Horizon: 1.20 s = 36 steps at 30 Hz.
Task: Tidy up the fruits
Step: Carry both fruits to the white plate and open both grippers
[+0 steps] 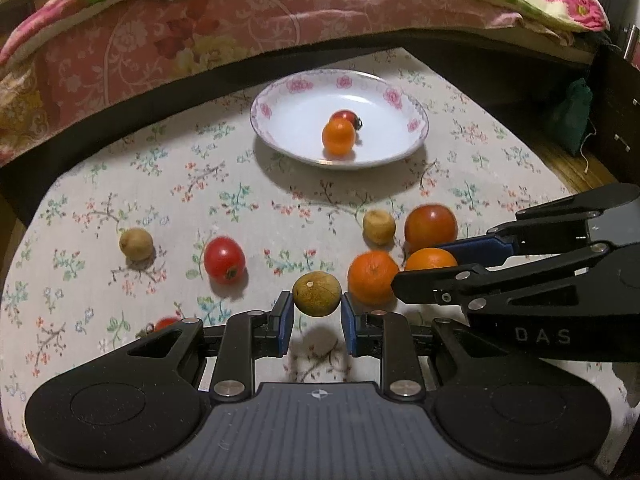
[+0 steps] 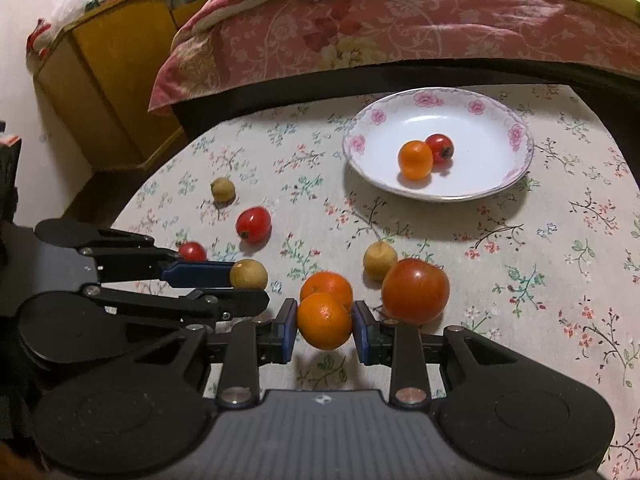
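Left wrist: left gripper [image 1: 317,316] clenched on brown longan [image 1: 317,293], lifted off floral cloth [image 1: 120,200]; stem scar faces camera, long axis across the jaws.

Right wrist: right gripper [image 2: 325,330] clamps orange [image 2: 324,321], roundish, stem dimple uppermost; plate [image 2: 516,160] well beyond.

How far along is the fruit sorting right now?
Early. Done: a small orange fruit and a red tomato lie in the plate. In hand: the left gripper holds a brown fruit, the right gripper an orange. Left: six more fruits on the tablecloth.
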Each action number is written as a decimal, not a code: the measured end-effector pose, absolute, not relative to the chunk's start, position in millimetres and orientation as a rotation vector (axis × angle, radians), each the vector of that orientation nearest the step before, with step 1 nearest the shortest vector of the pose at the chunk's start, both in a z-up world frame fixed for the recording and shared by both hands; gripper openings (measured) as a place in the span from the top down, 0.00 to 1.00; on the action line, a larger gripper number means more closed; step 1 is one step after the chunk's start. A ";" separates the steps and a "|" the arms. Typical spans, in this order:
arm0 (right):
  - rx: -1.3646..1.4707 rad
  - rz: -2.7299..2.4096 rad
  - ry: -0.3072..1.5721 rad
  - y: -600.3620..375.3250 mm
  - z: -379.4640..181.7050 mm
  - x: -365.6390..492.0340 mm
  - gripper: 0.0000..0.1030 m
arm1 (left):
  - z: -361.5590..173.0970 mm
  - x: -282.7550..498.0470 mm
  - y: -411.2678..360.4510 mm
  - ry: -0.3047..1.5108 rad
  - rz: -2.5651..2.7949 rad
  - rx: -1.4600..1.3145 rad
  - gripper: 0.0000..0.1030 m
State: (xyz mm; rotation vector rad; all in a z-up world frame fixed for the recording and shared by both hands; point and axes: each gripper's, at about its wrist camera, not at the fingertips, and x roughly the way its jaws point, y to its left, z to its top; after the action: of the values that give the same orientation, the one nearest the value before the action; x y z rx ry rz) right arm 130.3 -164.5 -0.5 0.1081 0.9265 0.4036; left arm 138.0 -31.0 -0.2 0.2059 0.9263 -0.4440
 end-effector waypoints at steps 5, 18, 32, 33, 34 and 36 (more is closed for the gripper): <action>0.142 0.369 0.895 -174.8 6.9 143.5 0.77 | 9.1 153.0 -38.9 0.894 -0.442 0.191 0.69; 0.202 0.269 0.805 -205.1 14.8 206.9 0.77 | 13.7 218.1 -70.9 0.813 -0.419 0.219 0.70; 0.206 0.241 0.820 -214.0 -5.5 230.8 0.75 | -3.4 237.9 -79.4 0.833 -0.401 0.234 0.67; 0.204 0.237 0.816 -214.1 -5.1 230.8 0.76 | -3.3 238.7 -79.5 0.836 -0.399 0.234 0.66; 0.199 0.234 0.809 -213.8 -4.5 230.5 0.75 | -3.1 239.2 -79.5 0.839 -0.398 0.233 0.66; 0.189 0.229 0.802 -213.8 -3.8 230.0 0.73 | -2.4 239.3 -79.0 0.838 -0.394 0.238 0.62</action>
State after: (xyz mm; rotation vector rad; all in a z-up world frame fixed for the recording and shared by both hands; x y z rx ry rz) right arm 230.0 -213.8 -3.8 0.1892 0.8022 0.2291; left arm 239.3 -79.0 -2.4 0.2382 0.8375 -0.3937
